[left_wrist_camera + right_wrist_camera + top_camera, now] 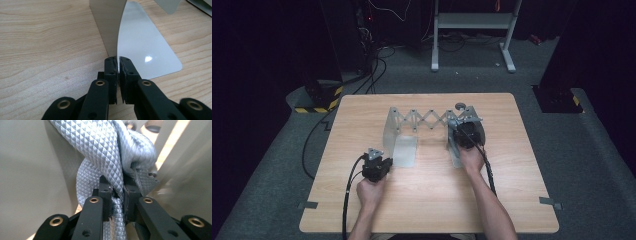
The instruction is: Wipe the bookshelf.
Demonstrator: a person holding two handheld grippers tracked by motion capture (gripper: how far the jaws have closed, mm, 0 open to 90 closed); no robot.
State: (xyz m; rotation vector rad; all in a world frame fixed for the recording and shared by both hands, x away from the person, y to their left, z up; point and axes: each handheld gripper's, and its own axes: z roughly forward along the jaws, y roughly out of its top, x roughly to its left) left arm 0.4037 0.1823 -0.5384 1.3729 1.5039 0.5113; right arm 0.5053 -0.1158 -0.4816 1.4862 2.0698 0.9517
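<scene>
Left gripper (379, 161) clamps the left bookend (140, 42) by its upright edge, right gripper (117, 192) is pinched on the grey tie (100, 150) at the right bookend (455, 150); rack axis runs left-right between them.

The right gripper (118, 192) has its black fingers (105, 192) pinched on a silver, diamond-textured strap (100, 147), knotted just beyond them, between pale panels (27, 170).
</scene>
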